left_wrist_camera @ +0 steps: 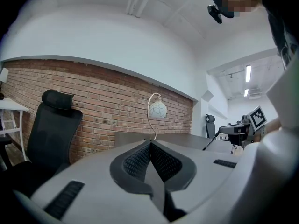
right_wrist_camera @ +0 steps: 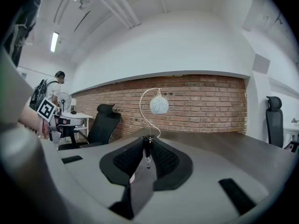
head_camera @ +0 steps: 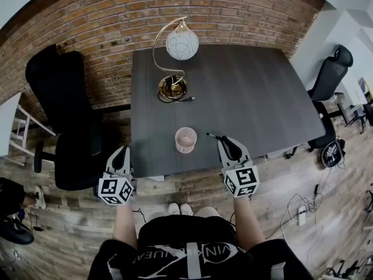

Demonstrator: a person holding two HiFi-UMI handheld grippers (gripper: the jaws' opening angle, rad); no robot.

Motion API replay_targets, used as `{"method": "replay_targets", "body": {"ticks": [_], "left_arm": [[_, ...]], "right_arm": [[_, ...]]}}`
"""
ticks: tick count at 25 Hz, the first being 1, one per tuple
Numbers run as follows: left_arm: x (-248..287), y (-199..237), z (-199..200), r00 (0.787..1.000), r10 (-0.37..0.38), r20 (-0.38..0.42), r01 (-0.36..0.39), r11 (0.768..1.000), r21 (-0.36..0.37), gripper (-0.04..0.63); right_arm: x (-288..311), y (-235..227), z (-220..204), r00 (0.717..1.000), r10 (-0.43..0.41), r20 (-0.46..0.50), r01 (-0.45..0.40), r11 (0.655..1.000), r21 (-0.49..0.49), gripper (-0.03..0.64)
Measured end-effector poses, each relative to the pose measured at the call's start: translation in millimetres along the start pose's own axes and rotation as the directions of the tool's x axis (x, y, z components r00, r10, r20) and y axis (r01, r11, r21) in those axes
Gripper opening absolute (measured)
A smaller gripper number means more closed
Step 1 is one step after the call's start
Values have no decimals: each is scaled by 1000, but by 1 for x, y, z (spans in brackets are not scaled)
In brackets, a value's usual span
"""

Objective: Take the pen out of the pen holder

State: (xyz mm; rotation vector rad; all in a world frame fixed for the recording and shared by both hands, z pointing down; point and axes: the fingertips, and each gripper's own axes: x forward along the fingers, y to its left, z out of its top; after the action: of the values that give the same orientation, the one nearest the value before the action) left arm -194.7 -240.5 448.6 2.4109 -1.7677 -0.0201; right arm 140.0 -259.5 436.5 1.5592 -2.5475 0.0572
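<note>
The pink pen holder stands upright near the front edge of the dark table, with nothing visible sticking out of it. Just right of it, my right gripper is shut on a black pen, whose end pokes out to the left toward the cup. In the right gripper view the pen sits pinched between the black pads. My left gripper hovers off the table's front left corner, jaws together and empty. From the left gripper view, the right gripper and pen show at far right.
A curved desk lamp with a round white shade stands at the table's back, its cable coiled at the base. A black office chair is left of the table and another to the right. A brick wall lies behind.
</note>
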Motion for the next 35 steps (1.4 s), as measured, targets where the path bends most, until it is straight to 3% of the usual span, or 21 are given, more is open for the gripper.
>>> {"method": "replay_targets", "body": {"ticks": [35], "left_arm": [[2,-4,-12,1000,-2,-30,1,1000,-5,14]], "right_arm": [[-6,-7,-14,999,-18,-26,18,1000,13,67]]}}
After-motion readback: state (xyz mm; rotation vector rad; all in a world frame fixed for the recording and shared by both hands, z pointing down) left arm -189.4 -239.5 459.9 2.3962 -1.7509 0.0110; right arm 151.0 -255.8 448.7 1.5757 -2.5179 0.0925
